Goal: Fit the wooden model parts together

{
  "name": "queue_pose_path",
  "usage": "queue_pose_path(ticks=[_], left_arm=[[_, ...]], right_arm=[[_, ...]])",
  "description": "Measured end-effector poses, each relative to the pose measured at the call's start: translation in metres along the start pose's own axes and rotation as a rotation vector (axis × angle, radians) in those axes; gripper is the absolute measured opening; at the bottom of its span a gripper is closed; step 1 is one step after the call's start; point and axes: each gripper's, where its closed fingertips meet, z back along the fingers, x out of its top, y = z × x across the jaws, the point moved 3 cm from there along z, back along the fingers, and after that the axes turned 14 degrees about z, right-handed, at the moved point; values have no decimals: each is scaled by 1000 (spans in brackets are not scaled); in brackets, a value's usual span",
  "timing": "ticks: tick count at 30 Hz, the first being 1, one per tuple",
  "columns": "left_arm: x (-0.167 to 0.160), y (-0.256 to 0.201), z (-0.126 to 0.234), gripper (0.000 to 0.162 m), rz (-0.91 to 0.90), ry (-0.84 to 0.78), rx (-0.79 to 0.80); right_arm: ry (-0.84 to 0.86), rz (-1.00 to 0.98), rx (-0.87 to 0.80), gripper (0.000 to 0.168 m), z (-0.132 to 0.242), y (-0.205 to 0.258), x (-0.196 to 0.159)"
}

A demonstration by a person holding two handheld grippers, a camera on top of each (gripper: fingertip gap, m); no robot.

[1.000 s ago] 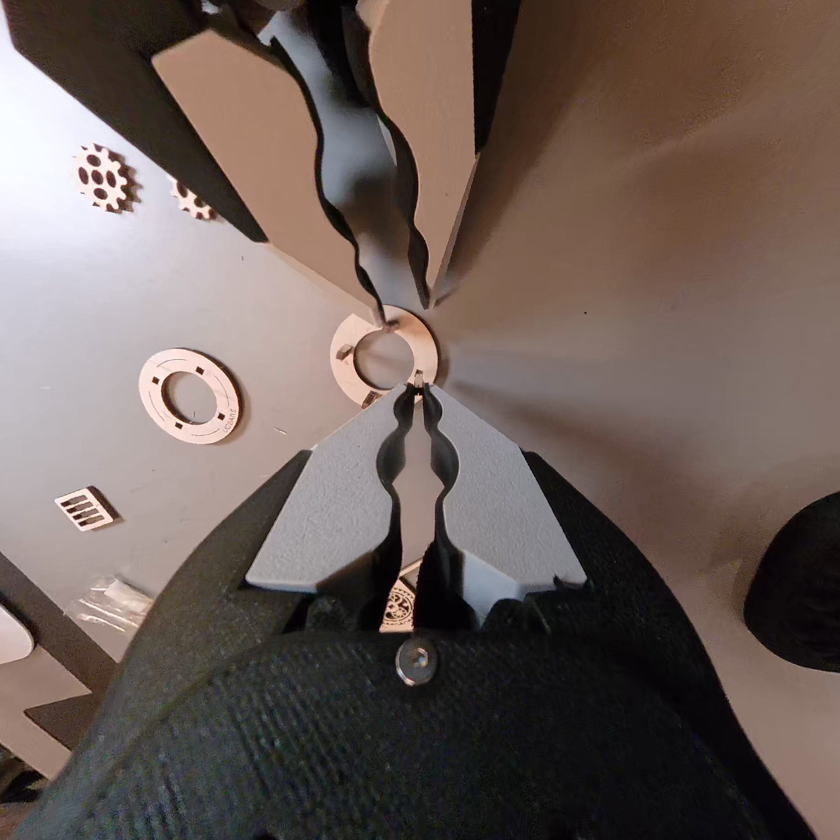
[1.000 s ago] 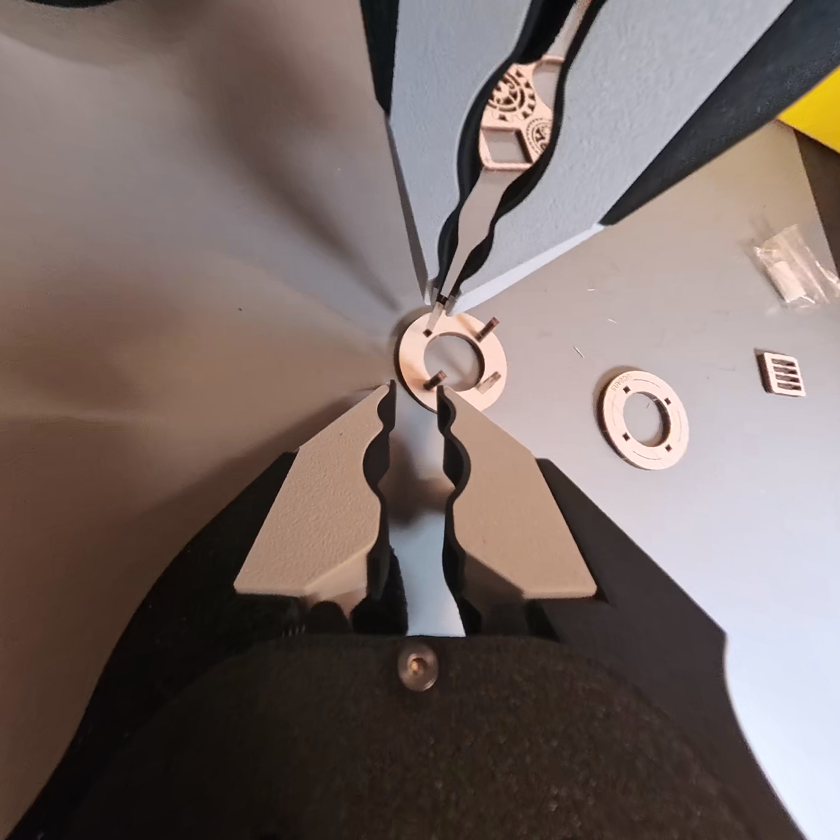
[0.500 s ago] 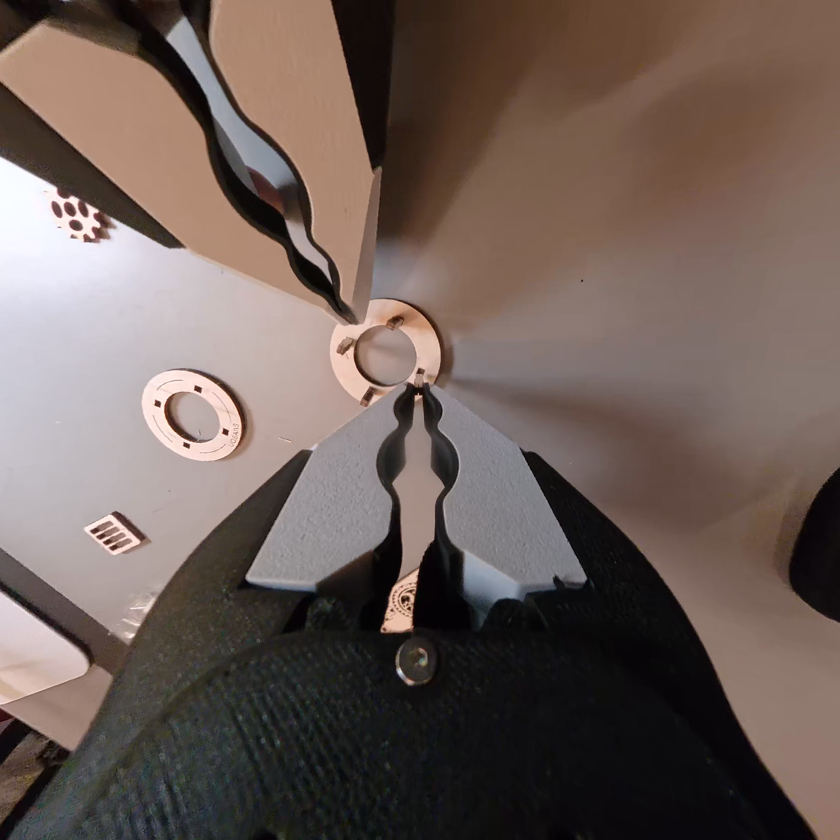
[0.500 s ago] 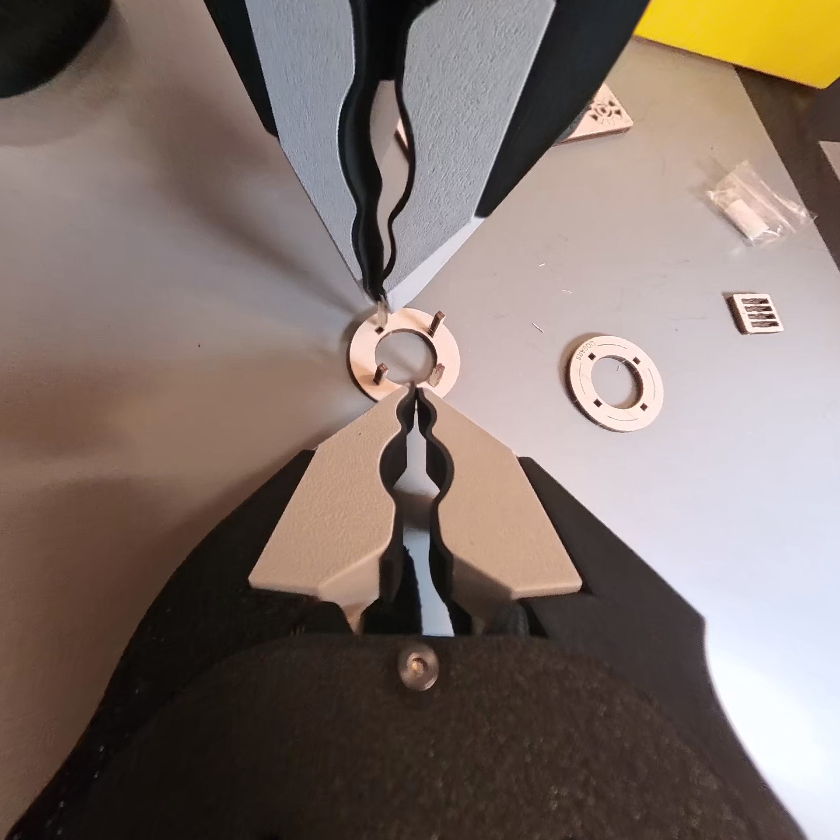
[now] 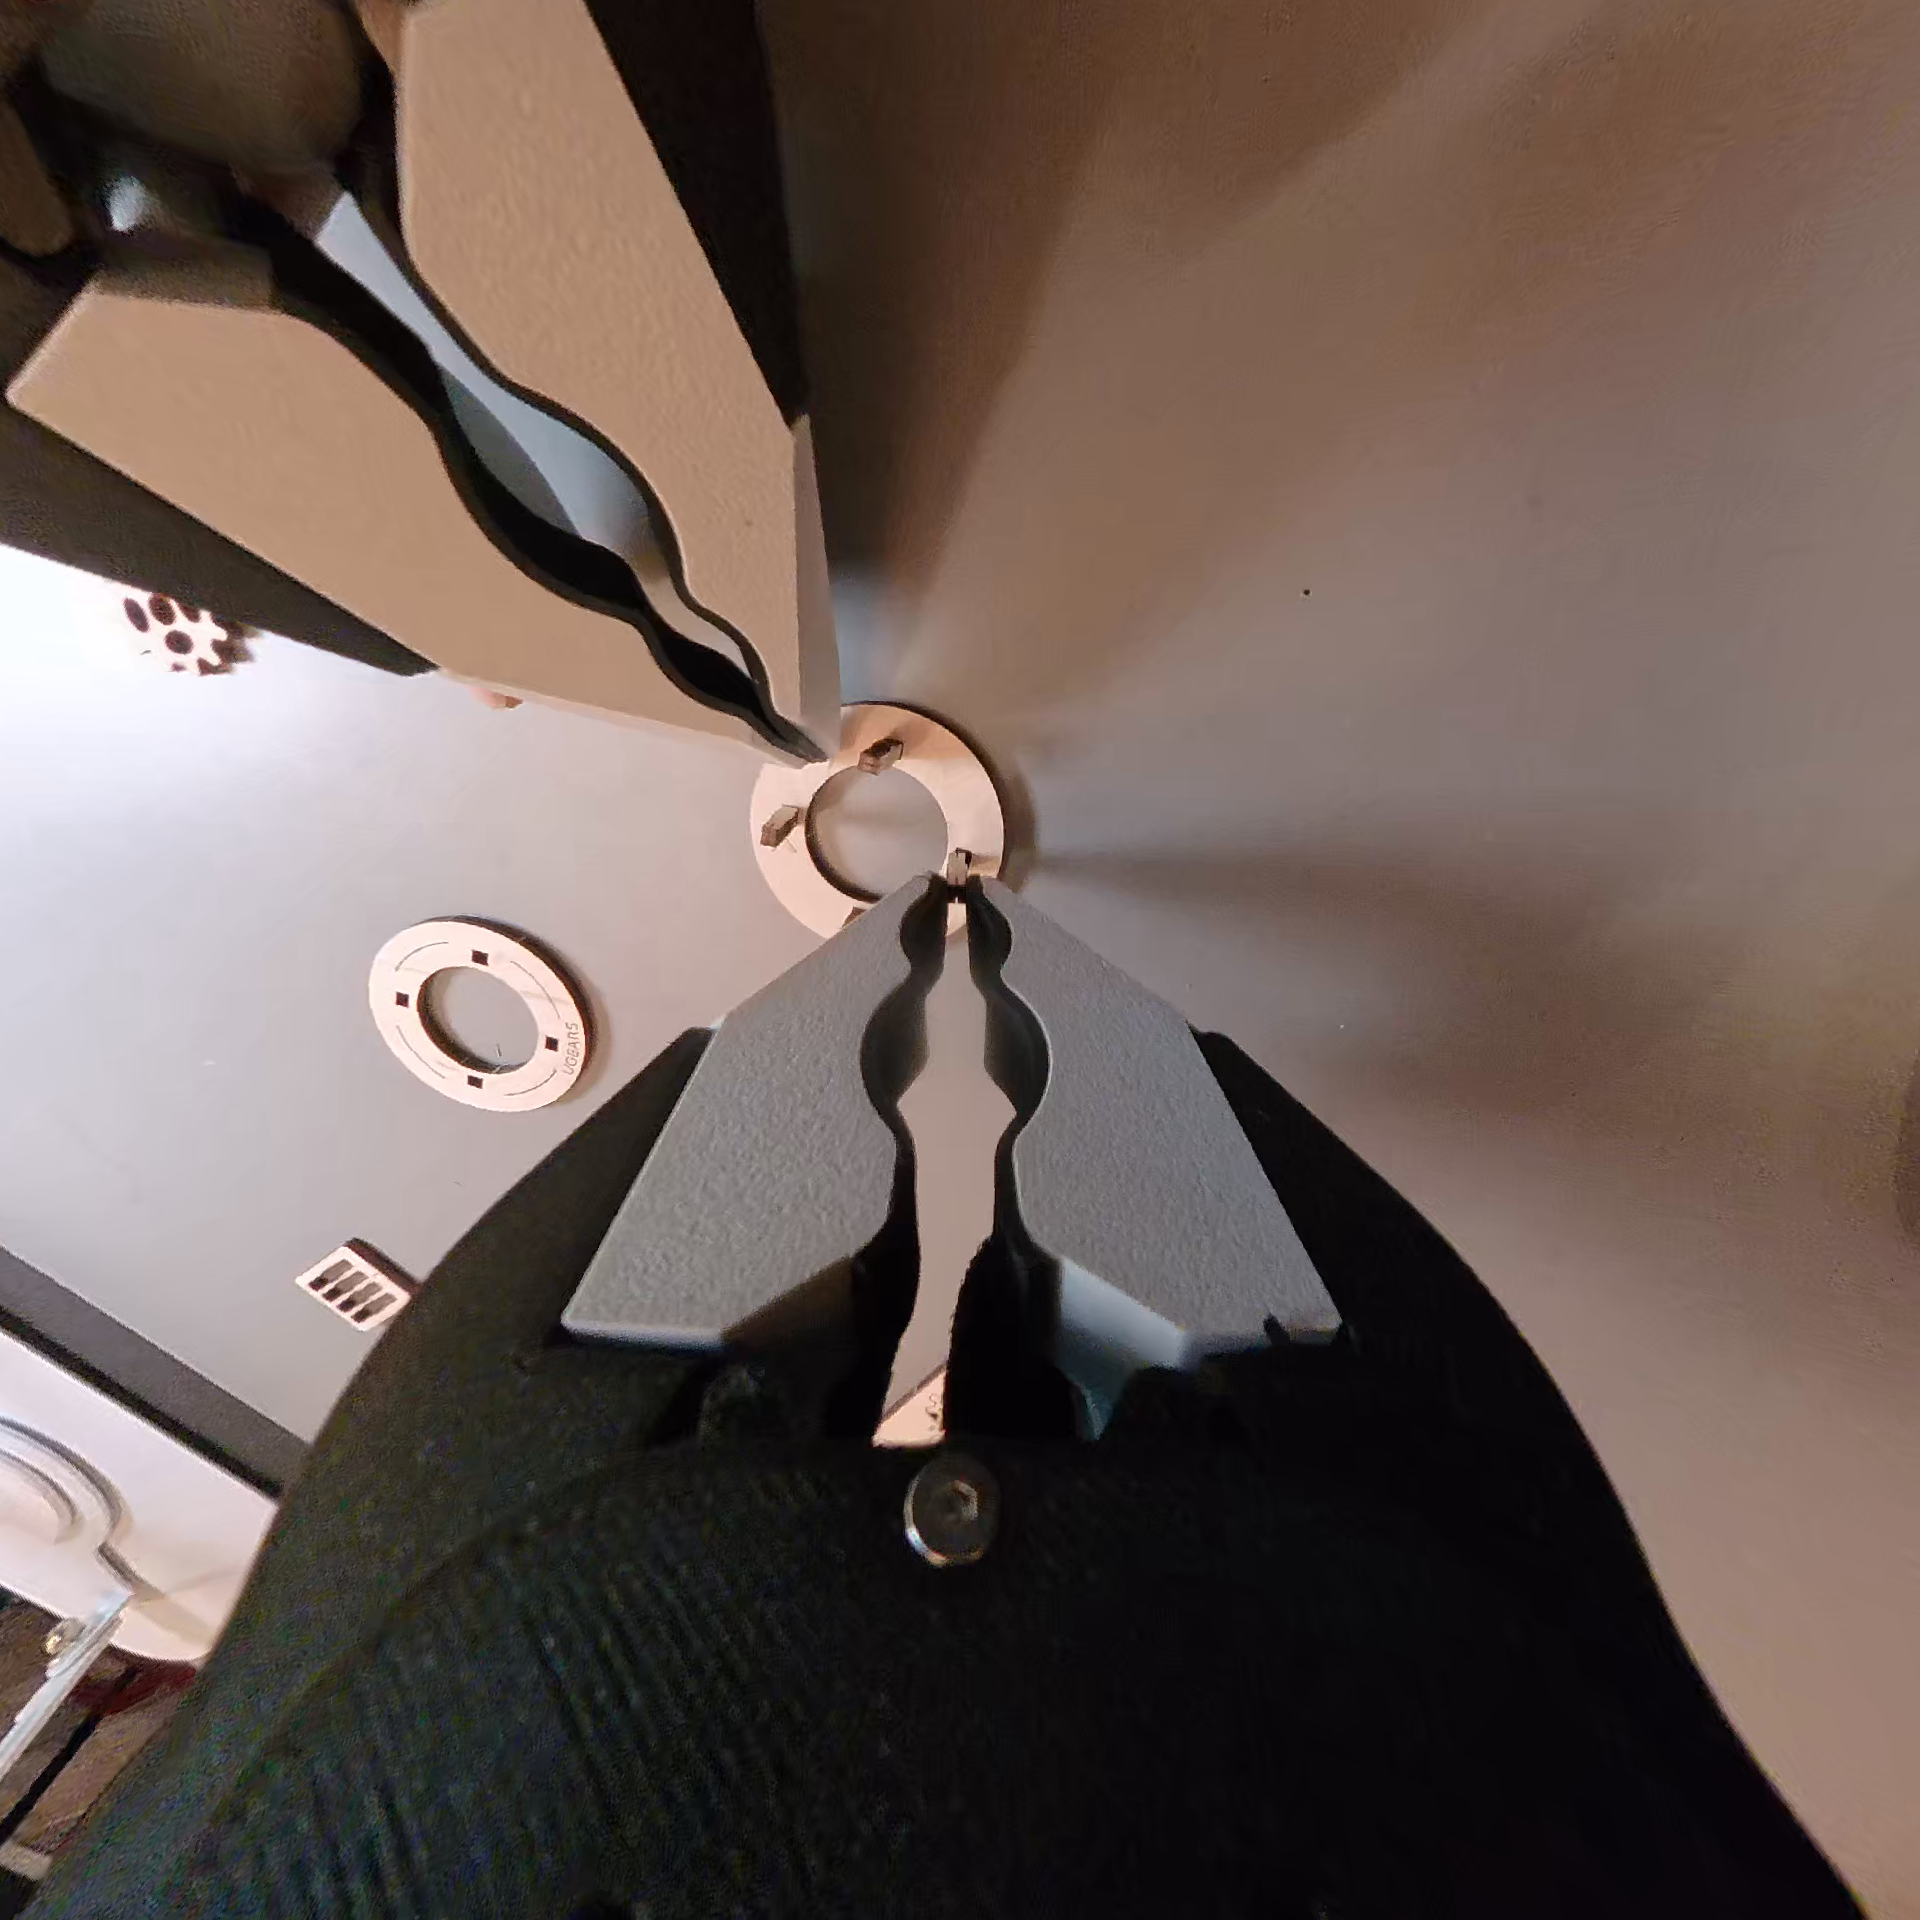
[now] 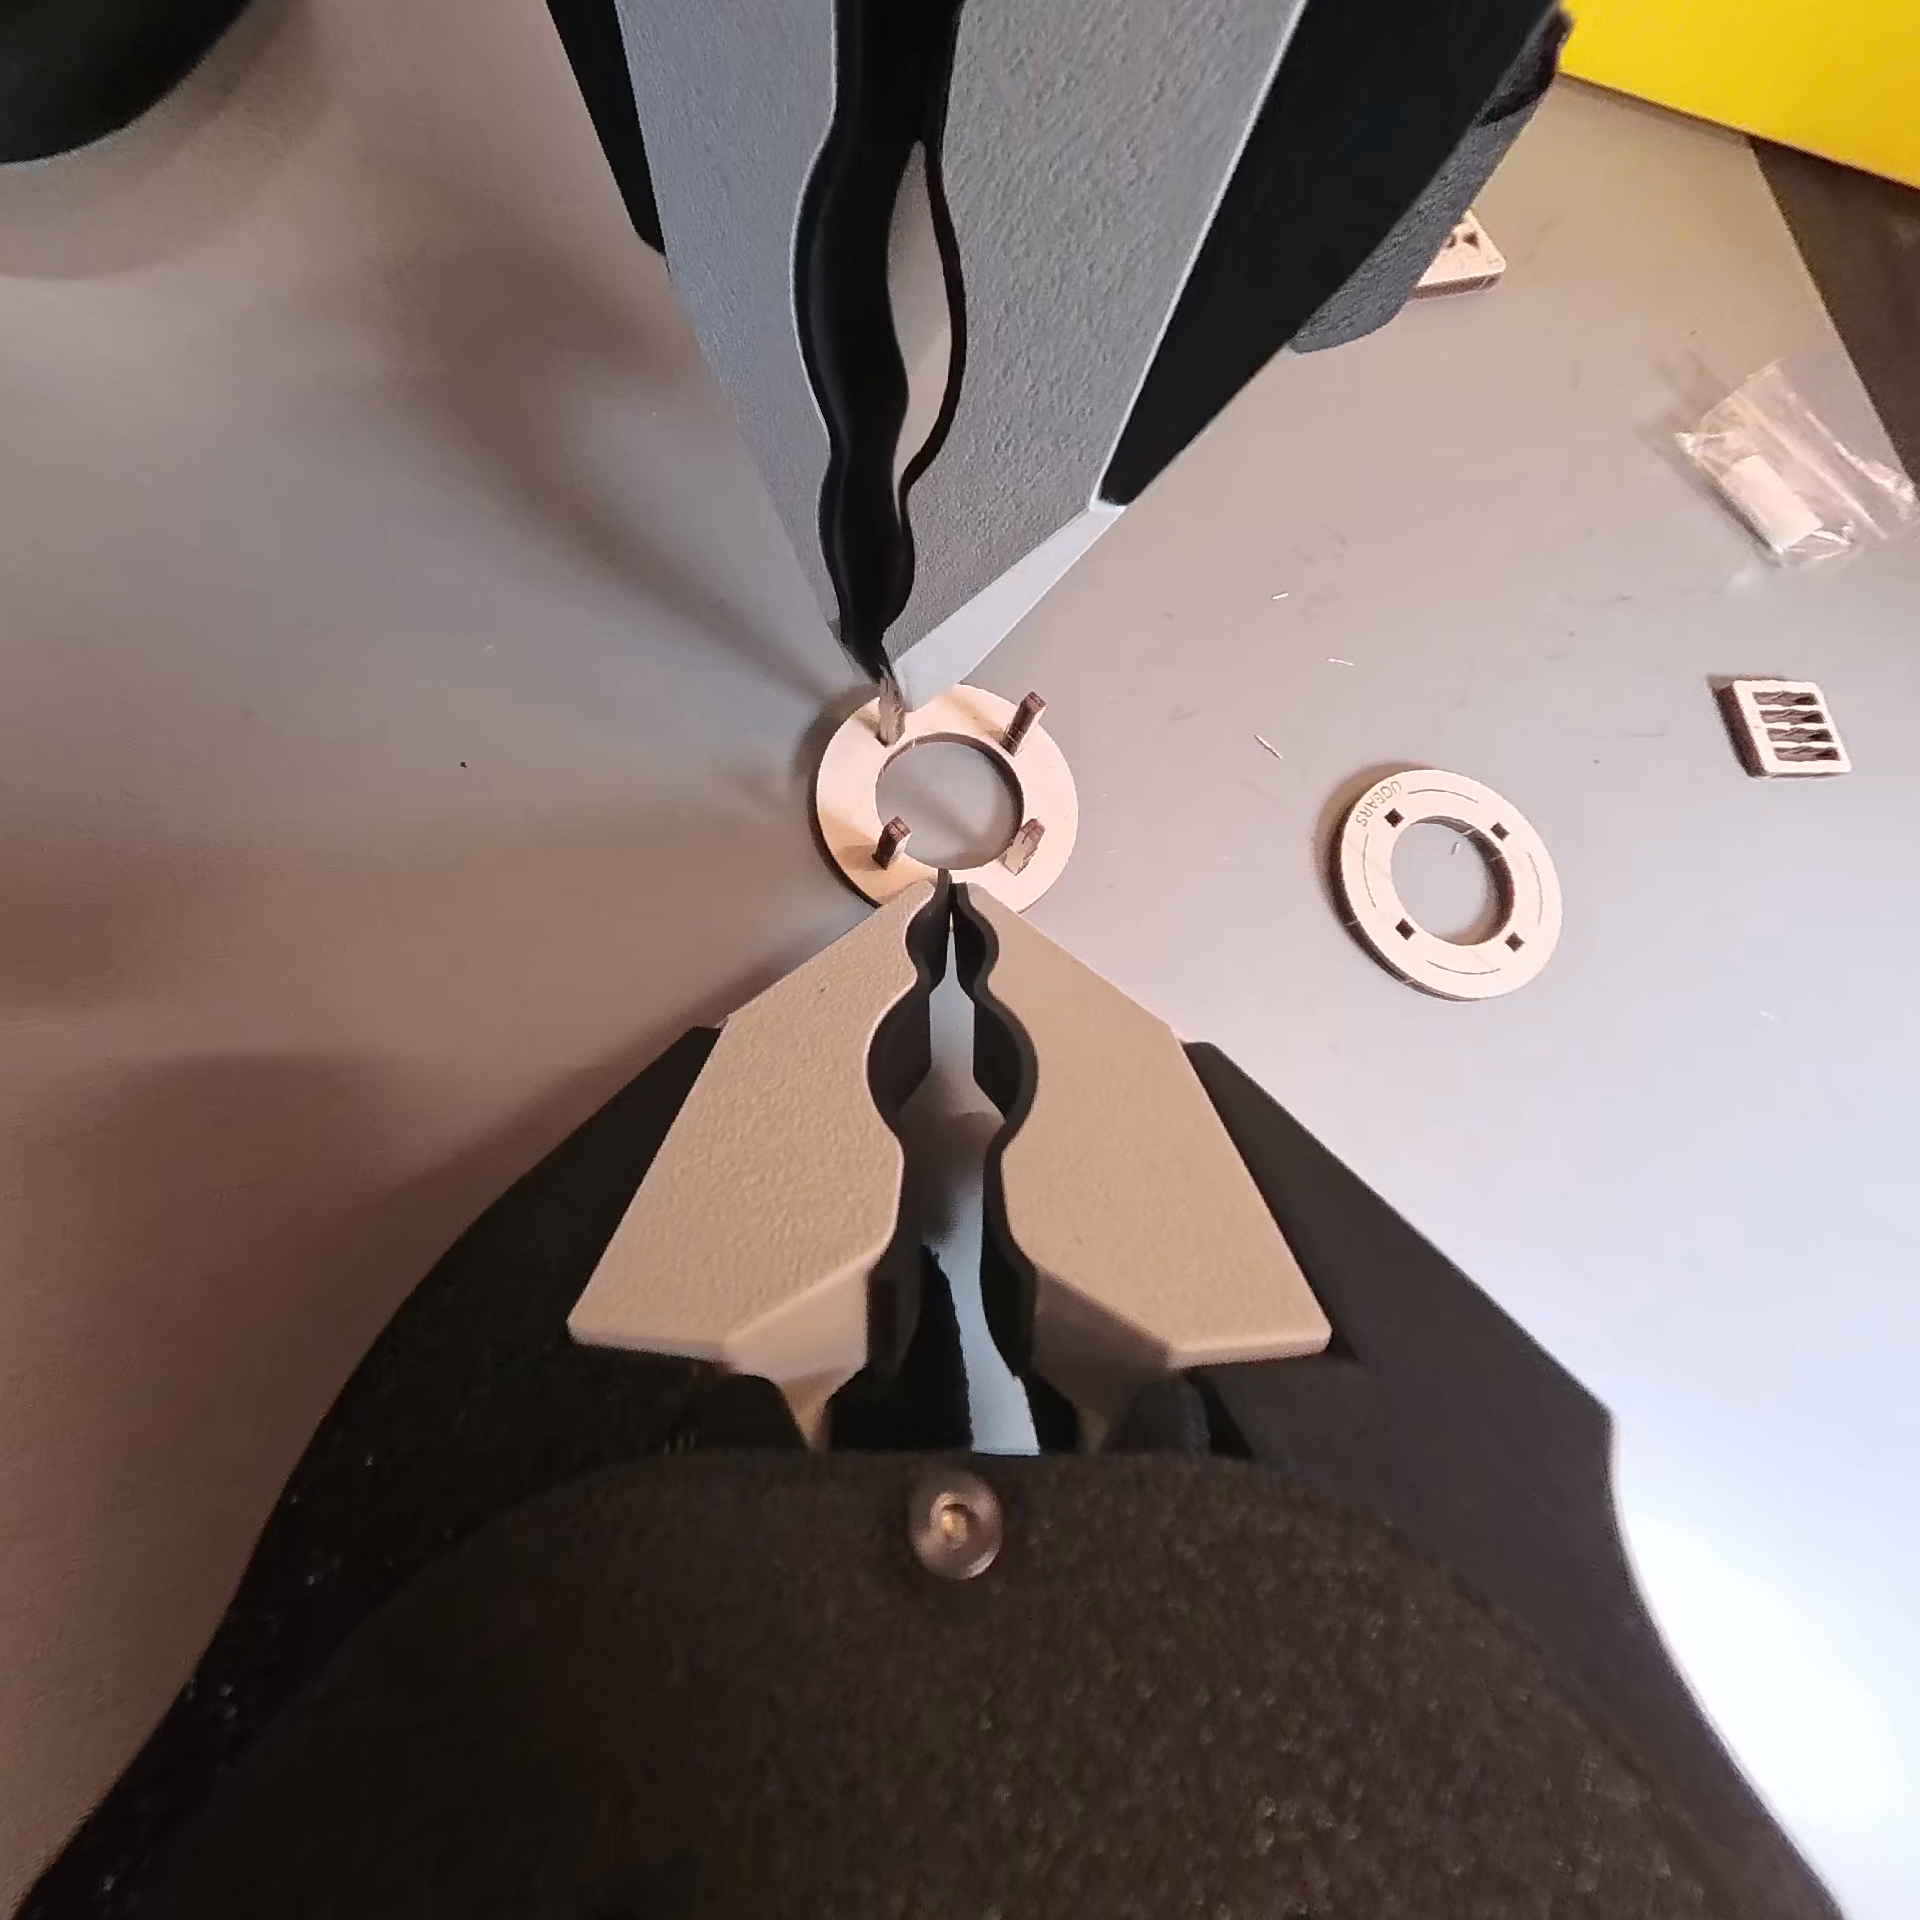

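We see a wooden ring (image 6: 945,800) lying flat on the grey table (image 6: 1455,582), with four small pegs standing up from it around its hole. Our left claw (image 5: 948,881) is closed on one peg (image 5: 958,860) at the ring's near edge in the left wrist view; in the right wrist view the same claw comes down from the top and pinches that peg at the ring's far left. Our right claw (image 6: 948,896) sits with its tips pressed together at the ring's near rim, between the two nearer pegs. It looks shut on nothing, though whether the tips touch the ring we cannot tell from this angle.

A second ring (image 6: 1449,883), flat and bearing four small square holes, lies well apart to the right of the first in the right wrist view. Farther right is a small slotted piece (image 6: 1782,727), and beyond it a clear bag (image 6: 1787,468) with a white bit inside. In the left wrist view a gear (image 5: 177,636) shows partly behind the right claw.
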Motion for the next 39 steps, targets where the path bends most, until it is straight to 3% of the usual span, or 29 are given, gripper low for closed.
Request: queue_pose_path(ticks=[17,39], left_arm=[[2,3,-1,2,-115,61,-87],[0,7,-3,2,-155,-69,-155]], right_arm=[[3,2,17,0,0,0,-1],[-12,34,11,0,1,1,-1]])
